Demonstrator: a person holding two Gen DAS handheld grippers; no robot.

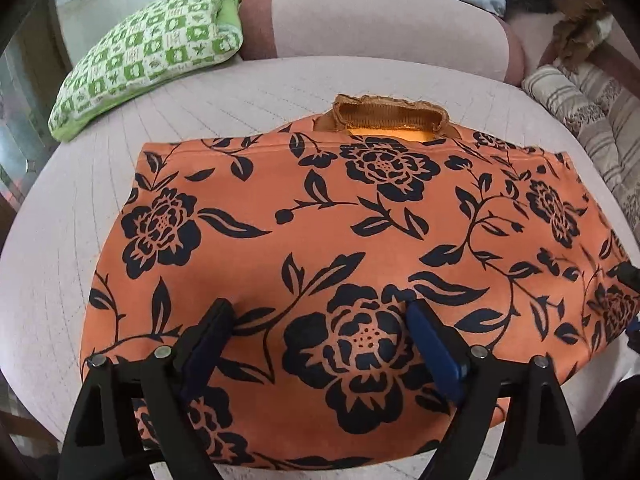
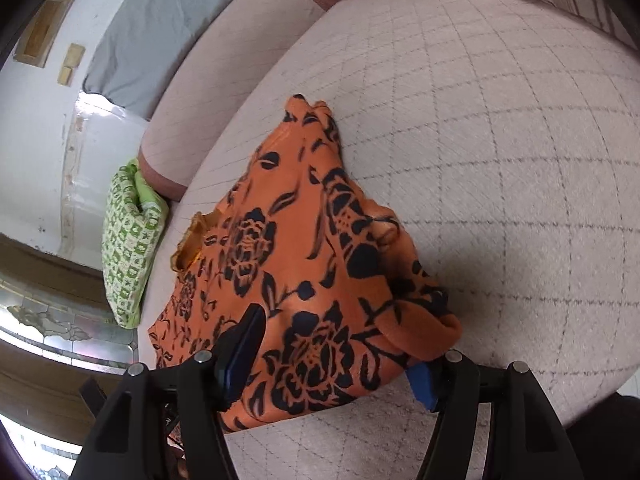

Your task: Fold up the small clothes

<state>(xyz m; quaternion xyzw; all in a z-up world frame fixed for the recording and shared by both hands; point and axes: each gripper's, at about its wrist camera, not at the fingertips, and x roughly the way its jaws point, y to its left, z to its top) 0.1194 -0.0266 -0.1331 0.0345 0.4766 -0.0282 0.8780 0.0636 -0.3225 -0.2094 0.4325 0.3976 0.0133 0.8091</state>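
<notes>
An orange garment with black flower print (image 1: 320,240) lies partly folded on the pale quilted seat (image 1: 60,260), its brown neckline (image 1: 384,116) at the far edge. My left gripper (image 1: 320,320) is open, its fingers resting on the cloth near the front edge. In the right wrist view the same garment (image 2: 288,264) lies left of centre with one side folded over into a rolled edge (image 2: 424,320). My right gripper (image 2: 340,340) is open over that rolled corner; the right finger is partly hidden under the cloth.
A green and white checked cushion (image 1: 148,52) lies at the far left, also seen in the right wrist view (image 2: 128,248). Striped fabric (image 1: 588,120) is piled at the right. The pink backrest (image 1: 380,20) runs behind. Bare quilted seat (image 2: 500,140) lies right of the garment.
</notes>
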